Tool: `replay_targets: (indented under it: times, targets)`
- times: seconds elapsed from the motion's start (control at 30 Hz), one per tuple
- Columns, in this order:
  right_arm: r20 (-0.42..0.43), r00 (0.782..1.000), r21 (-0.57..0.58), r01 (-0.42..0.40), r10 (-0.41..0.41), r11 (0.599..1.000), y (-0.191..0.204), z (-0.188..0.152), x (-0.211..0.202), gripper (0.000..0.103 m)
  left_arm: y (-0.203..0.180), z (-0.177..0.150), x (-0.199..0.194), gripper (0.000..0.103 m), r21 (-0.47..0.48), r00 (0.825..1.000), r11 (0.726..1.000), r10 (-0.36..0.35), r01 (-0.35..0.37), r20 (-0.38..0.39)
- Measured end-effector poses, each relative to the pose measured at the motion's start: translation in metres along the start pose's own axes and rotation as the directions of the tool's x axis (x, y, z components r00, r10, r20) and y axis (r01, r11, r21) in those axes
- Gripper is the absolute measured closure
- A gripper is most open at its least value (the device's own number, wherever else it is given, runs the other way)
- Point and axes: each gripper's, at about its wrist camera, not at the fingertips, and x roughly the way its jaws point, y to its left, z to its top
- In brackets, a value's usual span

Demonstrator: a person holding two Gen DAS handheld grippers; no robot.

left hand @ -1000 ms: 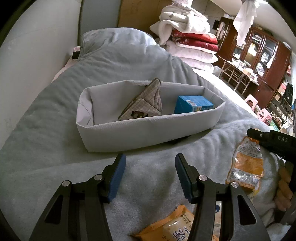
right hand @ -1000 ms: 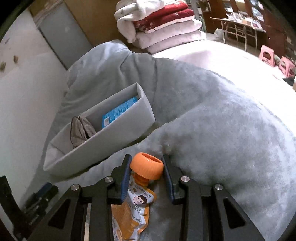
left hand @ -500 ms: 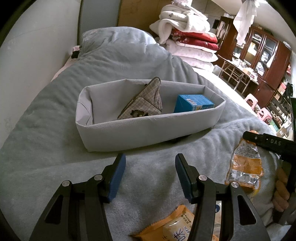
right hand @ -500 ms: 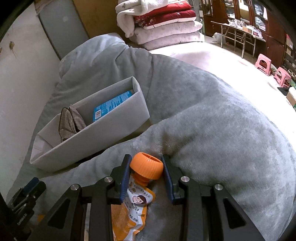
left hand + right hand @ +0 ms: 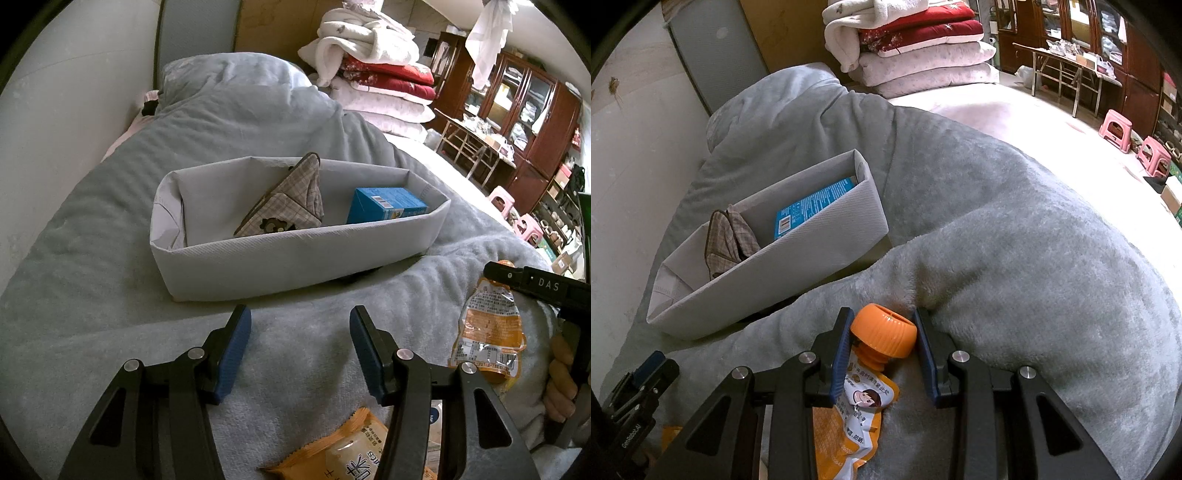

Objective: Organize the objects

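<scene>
A grey blanket (image 5: 92, 288) covers a bed. The left gripper (image 5: 300, 345) hovers over it with its jaws apart and nothing between them. Straight ahead of it sits a long grey fabric bin (image 5: 295, 258). Inside the bin, toward the left, a checked cloth pouch (image 5: 288, 206) leans upright; to its right lies a blue box (image 5: 384, 203). Just below the left gripper, near its right finger, an orange snack packet (image 5: 343, 454) lies on the blanket.

To the right of the left gripper, the right gripper (image 5: 882, 339) is closed on an orange drink pouch (image 5: 849, 417) — its blue pads press the round orange cap (image 5: 884, 330) from both sides. The pouch's body hangs below the cap, back toward the gripper's base. A hand (image 5: 561, 380) grasps the handle of this gripper. From the right gripper the bin is ahead and to the left, apart from the pouch.

Far behind the bin, on the right, stands a stack of folded quilts (image 5: 376, 81) — white, red and pale pink.
</scene>
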Motion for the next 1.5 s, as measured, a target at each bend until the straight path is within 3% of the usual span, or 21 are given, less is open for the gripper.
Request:
replay_targets:
  times: [1.5]
  targets:
    - [0.001, 1.0, -0.005, 0.008, -0.008, 1.0, 0.0008, 0.0004, 0.0009, 0.072, 0.0009, -0.0037, 0.0016, 0.048, 0.006, 1.0, 1.0, -0.003, 0.003, -0.007]
